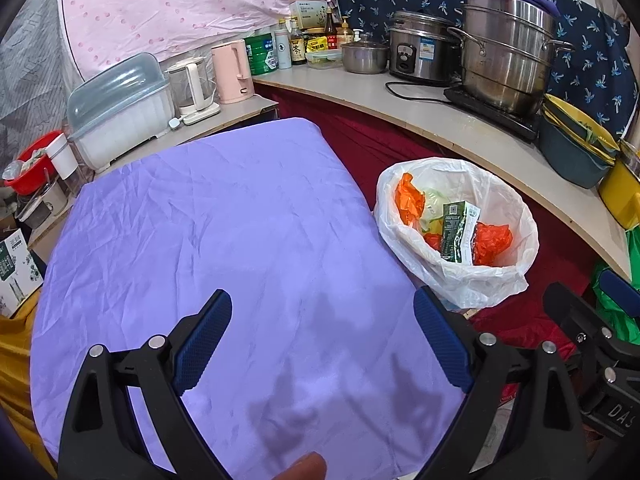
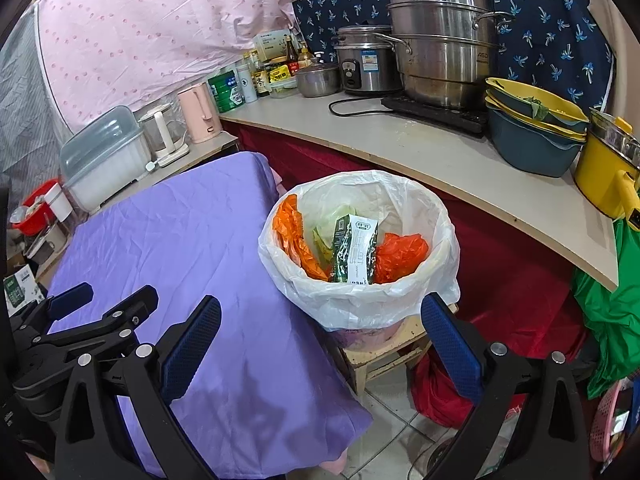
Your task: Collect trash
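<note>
With both grippers' jaws spread and empty, the left gripper (image 1: 322,338) and right gripper (image 2: 320,344) should scan the purple table (image 1: 224,232) for leftovers before approaching the bin (image 2: 360,300).

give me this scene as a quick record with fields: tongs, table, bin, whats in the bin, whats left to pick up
left tongs: open, empty, over the purple cloth
right tongs: open, empty, between the table edge and the bin
table: covered by a purple cloth, nothing lying on it
bin: lined with a white bag, standing on a small wooden stool beside the table
bin contents: green packet, orange wrappers, pale green scraps
left to pick up: no loose trash visible on the cloth
</note>
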A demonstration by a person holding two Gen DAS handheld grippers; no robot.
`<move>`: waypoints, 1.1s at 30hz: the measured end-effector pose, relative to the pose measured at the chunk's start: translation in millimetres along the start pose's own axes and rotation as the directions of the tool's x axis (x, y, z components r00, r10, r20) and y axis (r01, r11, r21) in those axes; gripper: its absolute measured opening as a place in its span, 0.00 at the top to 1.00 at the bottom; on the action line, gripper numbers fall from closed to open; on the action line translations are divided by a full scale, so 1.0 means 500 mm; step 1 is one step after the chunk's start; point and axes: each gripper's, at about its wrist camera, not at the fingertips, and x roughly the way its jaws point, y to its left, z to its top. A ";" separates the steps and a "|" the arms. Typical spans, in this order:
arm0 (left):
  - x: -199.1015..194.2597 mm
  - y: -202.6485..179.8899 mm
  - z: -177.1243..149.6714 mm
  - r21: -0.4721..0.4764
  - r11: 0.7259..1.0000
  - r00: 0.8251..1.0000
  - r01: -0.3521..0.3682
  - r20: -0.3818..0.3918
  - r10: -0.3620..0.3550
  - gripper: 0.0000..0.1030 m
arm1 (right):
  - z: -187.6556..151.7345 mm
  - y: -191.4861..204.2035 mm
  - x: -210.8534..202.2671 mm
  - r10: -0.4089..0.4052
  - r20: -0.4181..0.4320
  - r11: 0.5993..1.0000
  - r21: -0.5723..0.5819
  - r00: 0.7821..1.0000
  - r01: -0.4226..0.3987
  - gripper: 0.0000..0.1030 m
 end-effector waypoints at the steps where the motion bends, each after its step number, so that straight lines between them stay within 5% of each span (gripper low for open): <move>1: 0.001 0.000 -0.002 0.001 1.000 1.000 0.001 -0.003 -0.001 0.14 | -0.002 0.000 0.000 0.000 -0.001 1.000 -0.001 1.000 0.000 0.06; 33: 0.014 0.001 -0.014 -0.003 1.000 0.999 -0.026 -0.038 0.026 0.14 | -0.022 0.011 0.015 -0.004 -0.033 1.000 -0.002 0.999 0.004 0.06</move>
